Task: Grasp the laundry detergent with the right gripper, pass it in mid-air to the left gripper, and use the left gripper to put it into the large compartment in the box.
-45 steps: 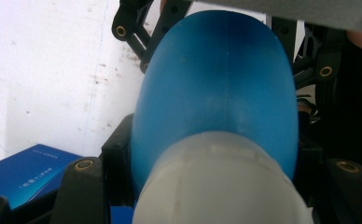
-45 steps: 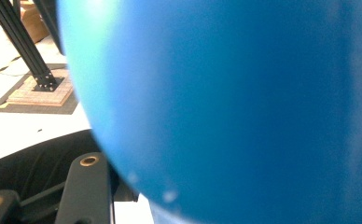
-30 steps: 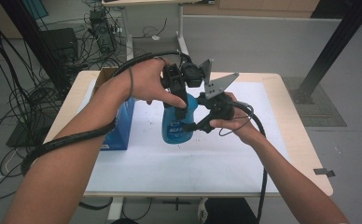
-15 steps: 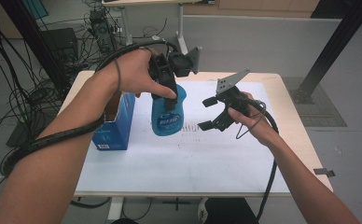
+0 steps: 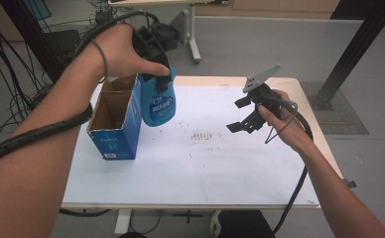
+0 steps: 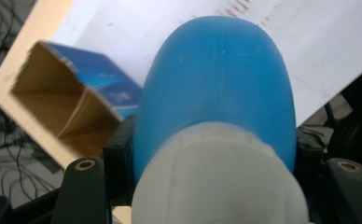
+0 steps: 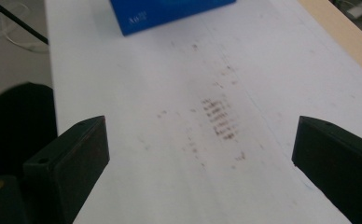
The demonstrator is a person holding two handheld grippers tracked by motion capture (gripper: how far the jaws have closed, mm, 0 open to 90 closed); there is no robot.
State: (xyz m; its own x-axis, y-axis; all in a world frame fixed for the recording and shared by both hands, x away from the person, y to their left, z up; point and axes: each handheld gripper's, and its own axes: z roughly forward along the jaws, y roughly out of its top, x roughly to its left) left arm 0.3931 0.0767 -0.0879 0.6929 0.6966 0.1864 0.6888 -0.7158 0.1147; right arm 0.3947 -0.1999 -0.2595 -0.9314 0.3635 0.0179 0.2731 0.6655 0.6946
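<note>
One open box (image 5: 115,121) (blue) stands beside bottle (image 5: 158,101).

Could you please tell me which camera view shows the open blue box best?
The high view: the blue box stands whole on the table, top open. The left gripper view gives its open top partly behind the bottle; the right gripper view catches one lower edge.

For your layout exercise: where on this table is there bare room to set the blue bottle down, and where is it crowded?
The white mat is bare from the open box across to the right tongs, and all along the near edge. A patch of brown specks marks its middle. It is crowded only at the far left, where the bottle hangs in the left tongs beside the box.
</note>
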